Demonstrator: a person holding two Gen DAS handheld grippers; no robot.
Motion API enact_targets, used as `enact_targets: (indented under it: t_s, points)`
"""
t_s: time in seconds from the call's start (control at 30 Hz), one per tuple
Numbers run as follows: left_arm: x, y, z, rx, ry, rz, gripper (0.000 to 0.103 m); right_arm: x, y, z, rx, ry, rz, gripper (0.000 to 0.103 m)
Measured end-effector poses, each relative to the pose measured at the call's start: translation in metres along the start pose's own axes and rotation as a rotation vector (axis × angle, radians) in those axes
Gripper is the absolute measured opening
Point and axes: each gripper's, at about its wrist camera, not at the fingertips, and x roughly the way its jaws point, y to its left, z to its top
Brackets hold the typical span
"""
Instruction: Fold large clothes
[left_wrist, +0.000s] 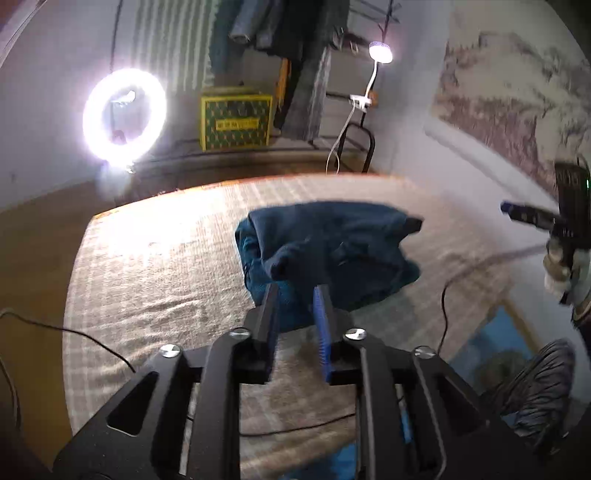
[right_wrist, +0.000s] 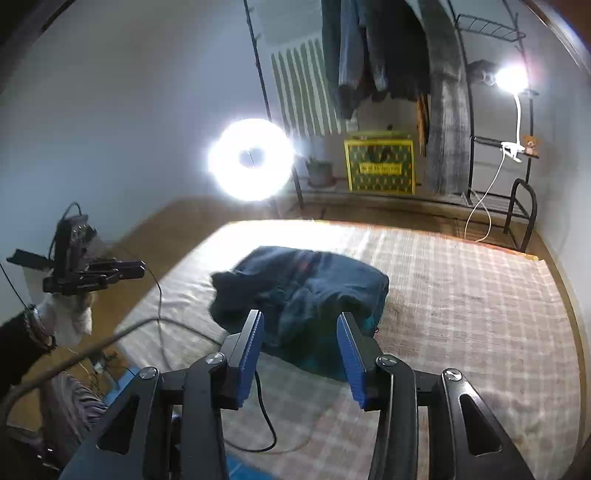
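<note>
A dark blue garment (left_wrist: 328, 254) lies folded in a bundle on the checked bed cover (left_wrist: 155, 266); the right wrist view shows the same garment (right_wrist: 306, 291) mid-bed. My left gripper (left_wrist: 297, 290) hovers just short of the bundle, its jaws a narrow way apart with nothing between them. My right gripper (right_wrist: 301, 317) stands open in front of the garment, clear of the cloth. Each gripper also appears in the other's view: the right gripper (left_wrist: 517, 212) at the far right, the left gripper (right_wrist: 129, 271) at the far left, each held by a gloved hand.
A ring light (left_wrist: 123, 116) glares beyond the bed's far corner. A yellow-green box (left_wrist: 236, 122), hanging clothes (right_wrist: 373, 51) and a clip lamp (left_wrist: 380, 51) stand on a rack behind. Black cables (right_wrist: 258, 406) trail over the near bed cover. A shoe (left_wrist: 535, 384) is at the lower right.
</note>
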Motion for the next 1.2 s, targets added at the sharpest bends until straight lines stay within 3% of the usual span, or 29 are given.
enact_targets:
  t_s: [0.07,0.13,0.2,0.27,0.3,0.43,0.6,0.8,1.07,1.13,1.17,1.2]
  points:
    - [-0.029,-0.004,0.005,-0.032,-0.036,-0.021,0.037,-0.028,0.008,0.001,0.001,-0.032,-0.002,0.043]
    - [-0.048,-0.006,0.014,-0.045,-0.057,-0.034,0.038,-0.052,0.014,0.004,-0.003,-0.06,-0.003,0.045]
    - [-0.07,-0.012,0.021,-0.049,-0.075,-0.044,0.046,-0.077,0.02,0.007,-0.002,-0.091,0.002,0.051]
    - [-0.086,-0.017,0.028,-0.059,-0.092,-0.06,0.067,-0.099,0.025,0.009,0.005,-0.125,0.012,0.064]
    - [-0.092,-0.019,0.03,-0.07,-0.096,-0.07,0.069,-0.106,0.026,0.009,0.009,-0.137,0.015,0.07]
    - [-0.076,-0.014,0.032,-0.155,-0.061,-0.119,0.071,-0.107,0.024,0.003,0.049,-0.151,0.044,0.072]
    - [-0.002,0.024,0.026,-0.379,0.033,-0.204,0.071,-0.056,0.0,-0.01,0.191,-0.096,0.111,0.072]
    - [0.086,0.065,0.015,-0.592,0.099,-0.233,0.071,0.027,-0.035,-0.015,0.37,-0.031,0.16,0.077]
    - [0.175,0.093,0.003,-0.719,0.188,-0.275,0.071,0.144,-0.097,-0.027,0.649,0.069,0.177,0.079]
    - [0.192,0.095,0.0,-0.739,0.206,-0.296,0.071,0.168,-0.11,-0.032,0.713,0.096,0.2,0.077]
    - [0.199,0.095,-0.001,-0.744,0.209,-0.301,0.062,0.178,-0.113,-0.033,0.729,0.107,0.209,0.072]
    - [0.206,0.095,-0.001,-0.74,0.218,-0.301,0.05,0.184,-0.115,-0.032,0.735,0.115,0.214,0.056]
